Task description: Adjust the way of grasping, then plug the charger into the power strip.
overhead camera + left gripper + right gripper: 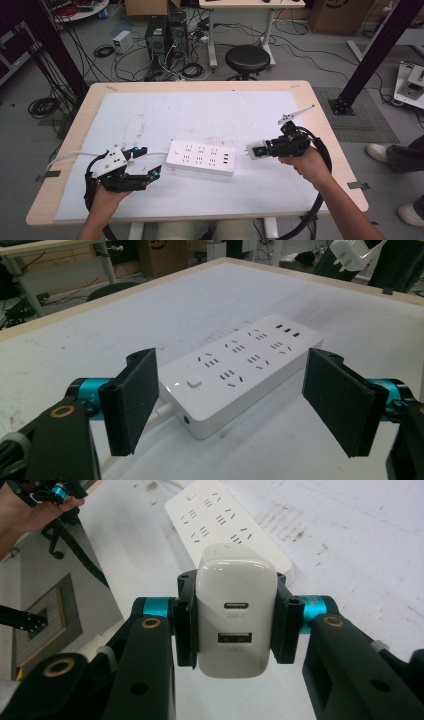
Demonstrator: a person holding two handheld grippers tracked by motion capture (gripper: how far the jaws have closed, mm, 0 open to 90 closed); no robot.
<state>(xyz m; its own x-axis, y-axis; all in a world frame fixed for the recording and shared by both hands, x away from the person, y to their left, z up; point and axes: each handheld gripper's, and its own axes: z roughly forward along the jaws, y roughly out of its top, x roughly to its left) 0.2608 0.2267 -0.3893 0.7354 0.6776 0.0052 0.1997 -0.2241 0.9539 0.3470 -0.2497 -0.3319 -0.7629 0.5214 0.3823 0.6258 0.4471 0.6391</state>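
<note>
My right gripper [233,625] clamps the USB charger [236,614]; my left gripper's [240,405] fingers [134,400] stand released, straddling the power strip [235,371]. I should brace the strip, then align the prongs squarely above a socket.
</note>
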